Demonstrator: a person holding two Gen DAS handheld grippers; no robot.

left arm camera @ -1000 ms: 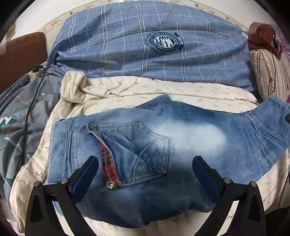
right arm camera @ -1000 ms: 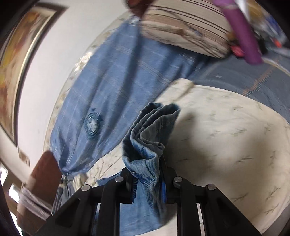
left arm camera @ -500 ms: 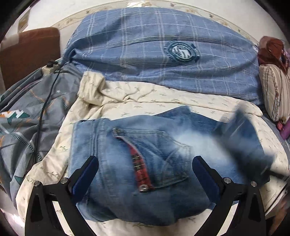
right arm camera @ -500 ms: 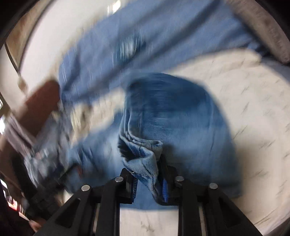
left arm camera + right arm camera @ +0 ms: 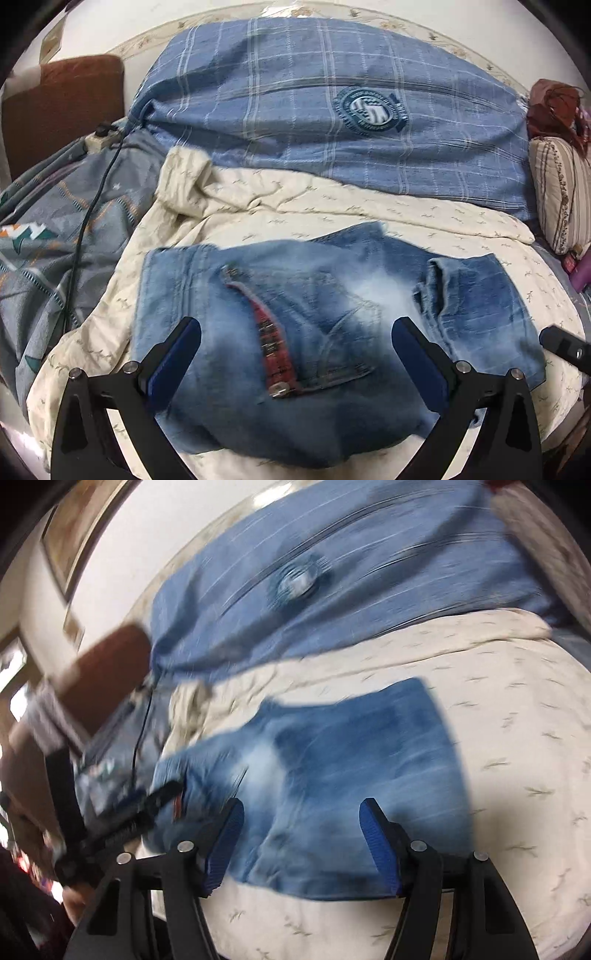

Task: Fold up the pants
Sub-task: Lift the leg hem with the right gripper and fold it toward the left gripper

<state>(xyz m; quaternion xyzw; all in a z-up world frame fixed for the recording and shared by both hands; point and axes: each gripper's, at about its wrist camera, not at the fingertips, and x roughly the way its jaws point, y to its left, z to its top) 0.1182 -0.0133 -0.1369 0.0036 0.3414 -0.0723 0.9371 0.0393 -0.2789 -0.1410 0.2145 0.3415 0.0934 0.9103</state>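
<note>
My right hand-held gripper [image 5: 301, 843] has just been opening and stands wide, nothing between its pads, over the folded jeans [image 5: 295, 332] on the bed [image 5: 332, 218]. My left hand-held gripper [image 5: 295, 354] gapes wide above the pocket, holding nothing

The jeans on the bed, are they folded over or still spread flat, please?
Folded over: the jeans lie with the leg end doubled back onto the seat.

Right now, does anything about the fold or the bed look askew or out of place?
Yes. The leg end folded over the jeans lies bunched and crooked at the right, edges not lined up. The right gripper, jaws just opened, has let it go. Nothing looks damaged.
</note>
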